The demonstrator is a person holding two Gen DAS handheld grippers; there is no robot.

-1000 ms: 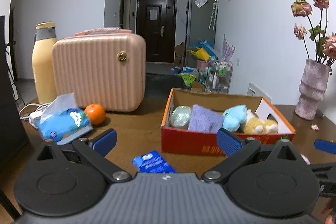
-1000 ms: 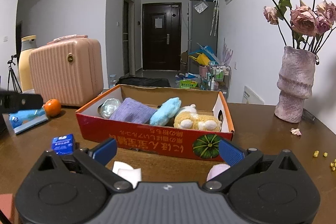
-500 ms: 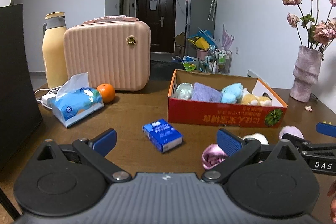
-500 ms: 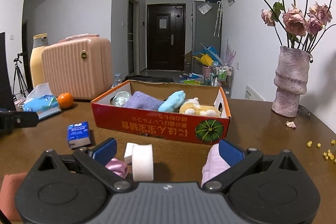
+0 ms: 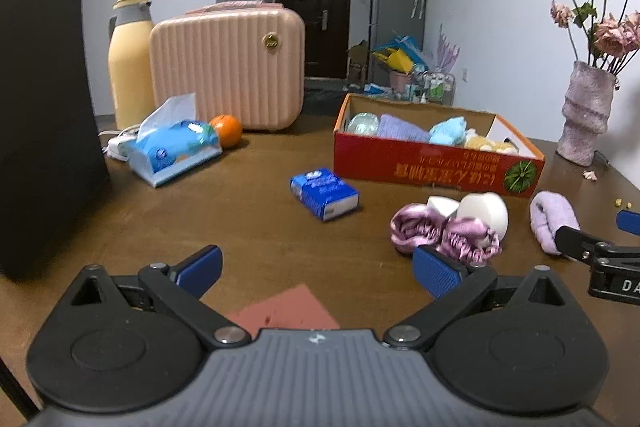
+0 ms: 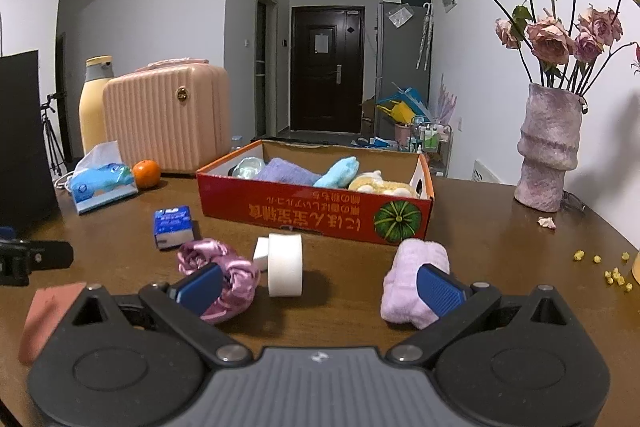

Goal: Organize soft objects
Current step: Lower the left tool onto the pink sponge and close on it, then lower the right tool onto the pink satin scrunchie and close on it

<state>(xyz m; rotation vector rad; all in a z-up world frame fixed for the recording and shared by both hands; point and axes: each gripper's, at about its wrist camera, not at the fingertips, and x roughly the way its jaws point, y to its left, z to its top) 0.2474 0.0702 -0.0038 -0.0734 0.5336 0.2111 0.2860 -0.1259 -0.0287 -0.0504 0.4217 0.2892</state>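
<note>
Both my claws are spread wide and hold nothing: my left claw (image 5: 316, 271) hangs over a reddish pad (image 5: 282, 309) on the desk (image 5: 240, 227), my right claw (image 6: 320, 285) low before a white foam roll (image 6: 285, 269), between a pink scrunchie (image 6: 224, 277) and a lilac towel (image 6: 408, 285). Beyond them sits the red box (image 6: 316, 215) of soft toys.

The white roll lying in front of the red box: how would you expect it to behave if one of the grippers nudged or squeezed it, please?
The white roll rests on its curved side, so a nudge would probably send it rolling across the table. It looks like foam or soft tape, so likely light and somewhat squashy under the fingers. The scrunchie beside it might stop a roll leftward.
</note>
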